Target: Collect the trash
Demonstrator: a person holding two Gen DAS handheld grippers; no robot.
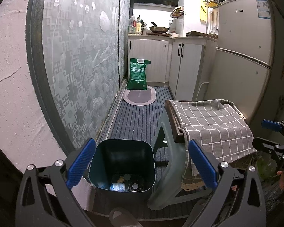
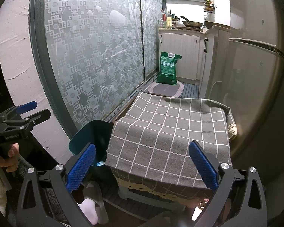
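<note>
A dark green trash bin (image 1: 123, 166) stands on the floor beside a small table. Several scraps of trash (image 1: 123, 184) lie at its bottom. My left gripper (image 1: 142, 164) is open and empty, held just above and in front of the bin. My right gripper (image 2: 142, 166) is open and empty, over the near edge of the grey checked cloth (image 2: 170, 132) that covers the table. The bin shows partly in the right wrist view (image 2: 90, 138), left of the cloth. Each gripper shows at the edge of the other's view: the right one (image 1: 274, 138), the left one (image 2: 22, 117).
A frosted sliding glass door (image 1: 81, 66) runs along the left. A fridge (image 1: 242, 56) stands right of the table. A green sack (image 1: 139, 73) and an oval mat (image 1: 140, 95) lie near the far cabinets (image 1: 185, 66). A plastic stool (image 1: 168, 170) sits under the table. My slippered foot (image 2: 92, 208) is below.
</note>
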